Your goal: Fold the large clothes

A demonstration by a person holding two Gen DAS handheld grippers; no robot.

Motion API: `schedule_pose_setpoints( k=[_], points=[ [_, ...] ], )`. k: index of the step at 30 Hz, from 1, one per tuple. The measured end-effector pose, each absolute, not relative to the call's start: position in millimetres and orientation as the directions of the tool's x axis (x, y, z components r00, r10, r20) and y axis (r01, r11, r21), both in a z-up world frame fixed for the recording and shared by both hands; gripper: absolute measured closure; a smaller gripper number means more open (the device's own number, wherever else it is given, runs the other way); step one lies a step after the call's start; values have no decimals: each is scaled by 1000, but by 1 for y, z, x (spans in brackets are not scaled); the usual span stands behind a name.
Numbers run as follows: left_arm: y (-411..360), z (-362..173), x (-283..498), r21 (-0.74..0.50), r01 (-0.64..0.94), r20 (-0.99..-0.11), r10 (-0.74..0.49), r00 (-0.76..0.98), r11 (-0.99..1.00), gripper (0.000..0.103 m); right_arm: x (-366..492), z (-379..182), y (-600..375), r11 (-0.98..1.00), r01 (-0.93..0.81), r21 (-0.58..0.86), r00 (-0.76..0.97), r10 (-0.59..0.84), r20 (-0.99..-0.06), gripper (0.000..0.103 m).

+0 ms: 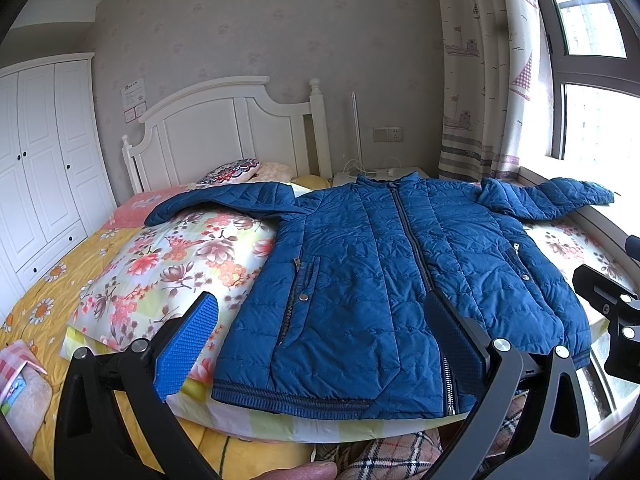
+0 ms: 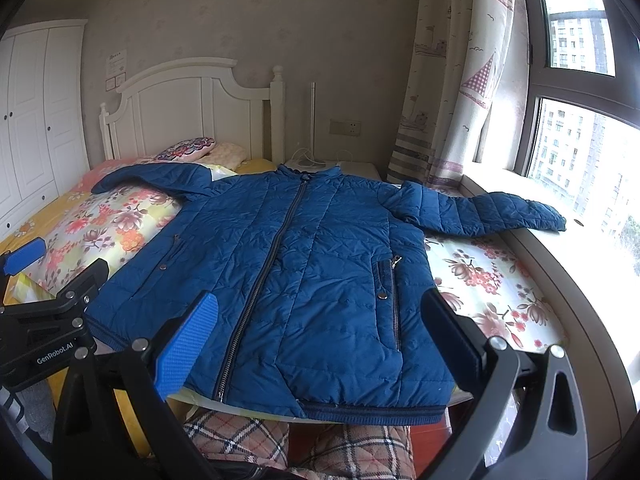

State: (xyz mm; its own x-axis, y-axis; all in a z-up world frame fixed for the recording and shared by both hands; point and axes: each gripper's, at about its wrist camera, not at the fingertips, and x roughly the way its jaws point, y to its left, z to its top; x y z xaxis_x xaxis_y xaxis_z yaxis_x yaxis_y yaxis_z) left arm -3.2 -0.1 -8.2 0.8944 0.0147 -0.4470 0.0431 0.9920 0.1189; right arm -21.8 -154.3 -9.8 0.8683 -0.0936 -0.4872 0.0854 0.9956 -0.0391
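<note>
A blue quilted zip jacket [image 1: 380,264] lies flat, front up and zipped, on a floral quilt [image 1: 172,264] on the bed, both sleeves spread out; it also shows in the right wrist view [image 2: 304,264]. Its hem hangs at the quilt's near edge. My left gripper [image 1: 320,320] is open and empty, held above the jacket's lower left part. My right gripper [image 2: 320,320] is open and empty above the lower right part near the hem. Each gripper shows at the edge of the other's view.
The right sleeve [image 2: 500,212] rests on the window sill [image 2: 580,264]. A white headboard [image 1: 224,132], pillows [image 1: 232,170] and a bedside table [image 1: 380,174] are behind. A white wardrobe [image 1: 36,160] stands left. A curtain [image 2: 448,80] hangs right. Plaid-trousered legs [image 2: 280,444] are below.
</note>
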Motion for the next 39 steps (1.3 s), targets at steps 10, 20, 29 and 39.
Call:
schedule_pose_setpoints(
  k=[10,20,29,39],
  points=[
    [-1,-8,-2,121,43,-447,16,894,992,4,-22,-10,-153,996,86,-38,868,-93,-488,2],
    [-1,-12,5,120,48,-463,13,886,992,4,-18,-13,-149,996,76,-41,861,-86,-502,2],
    [-1,-14,92,55,119,-523,-73,849,991,4,33,-9,-170,997,18,-70,896,-47,-441,2],
    [119,-38,251,-129,-235,-602,112,791,963,4,142,-20,-426,880,391,268,808,-189,-558,2]
  ],
)
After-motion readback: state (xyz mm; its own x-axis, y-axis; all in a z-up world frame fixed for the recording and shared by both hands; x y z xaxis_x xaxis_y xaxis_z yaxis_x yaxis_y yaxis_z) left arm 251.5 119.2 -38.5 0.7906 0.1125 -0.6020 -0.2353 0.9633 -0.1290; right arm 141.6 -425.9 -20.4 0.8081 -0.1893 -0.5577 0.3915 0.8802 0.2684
